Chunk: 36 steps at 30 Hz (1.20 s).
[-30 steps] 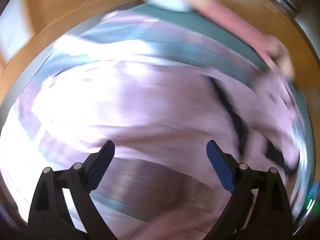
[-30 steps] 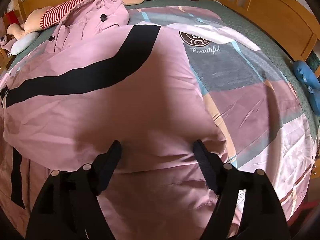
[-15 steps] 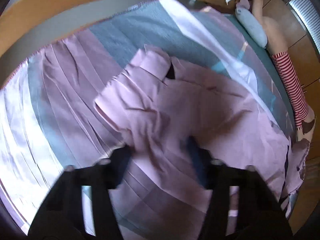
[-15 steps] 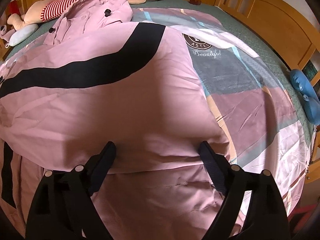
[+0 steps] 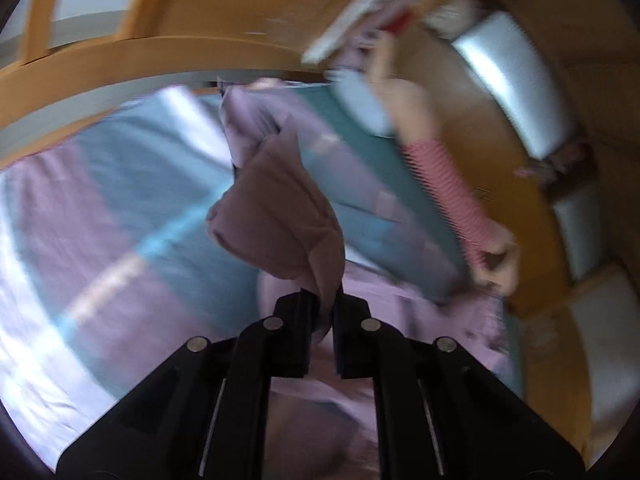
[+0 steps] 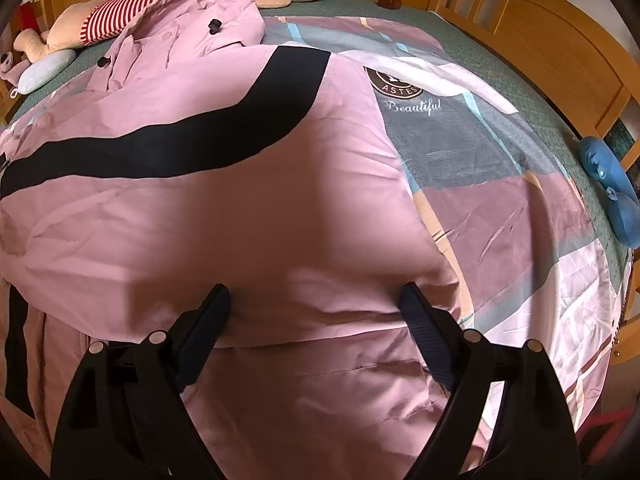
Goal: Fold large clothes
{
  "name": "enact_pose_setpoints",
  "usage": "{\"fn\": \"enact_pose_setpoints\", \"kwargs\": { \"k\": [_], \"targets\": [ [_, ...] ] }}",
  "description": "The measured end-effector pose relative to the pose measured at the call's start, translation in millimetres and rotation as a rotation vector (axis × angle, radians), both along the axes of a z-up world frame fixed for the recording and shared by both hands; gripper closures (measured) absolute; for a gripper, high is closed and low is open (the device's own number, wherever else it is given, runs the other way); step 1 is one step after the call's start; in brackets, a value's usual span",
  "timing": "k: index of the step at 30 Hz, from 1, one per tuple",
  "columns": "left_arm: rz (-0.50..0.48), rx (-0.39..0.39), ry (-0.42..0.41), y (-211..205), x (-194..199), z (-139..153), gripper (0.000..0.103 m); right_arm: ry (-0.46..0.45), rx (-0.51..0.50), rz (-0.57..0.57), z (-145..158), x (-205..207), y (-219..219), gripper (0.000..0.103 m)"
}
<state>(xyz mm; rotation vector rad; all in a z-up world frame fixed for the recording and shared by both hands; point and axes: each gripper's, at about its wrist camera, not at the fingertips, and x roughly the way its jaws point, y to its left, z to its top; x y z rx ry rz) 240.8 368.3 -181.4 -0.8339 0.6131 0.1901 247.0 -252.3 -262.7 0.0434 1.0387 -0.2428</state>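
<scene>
Big pink coat with a black stripe spread over the patchwork bed cover.

Left gripper squeezed tight on a lifted pink fold; right gripper wide open, holding nothing, above the coat's near edge.

Striped plush toy, blue cushion, patchwork bedspread.

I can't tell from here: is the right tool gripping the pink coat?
No. The right tool is open, its fingers spread apart over the pink coat with no cloth pinched between them.
</scene>
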Motion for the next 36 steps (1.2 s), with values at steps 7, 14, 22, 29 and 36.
{"fn": "enact_pose_setpoints", "kwargs": {
  "k": [7, 14, 22, 29, 36],
  "targets": [
    [-0.471, 0.081, -0.200, -165, 7, 48, 0.096, -0.167, 0.181, -0.025, 35, -18, -10, 0.016],
    [-1.115, 0.120, -0.154, -350, -16, 32, 0.088, -0.254, 0.351, -0.123, 50, -27, -42, 0.016],
    [-1.017, 0.333, -0.026, -356, -22, 9, 0.004, -0.155, 0.856, -0.213, 13, -31, -87, 0.012],
    [-0.700, 0.483, 0.197, -312, -2, -13, 0.004, 0.090, 0.765, 0.191, 12, -33, 8, 0.011],
    [-0.652, 0.349, 0.359, -290, 26, -42, 0.004, 0.042, 0.682, 0.308, 10, -30, 60, 0.073]
  ]
}}
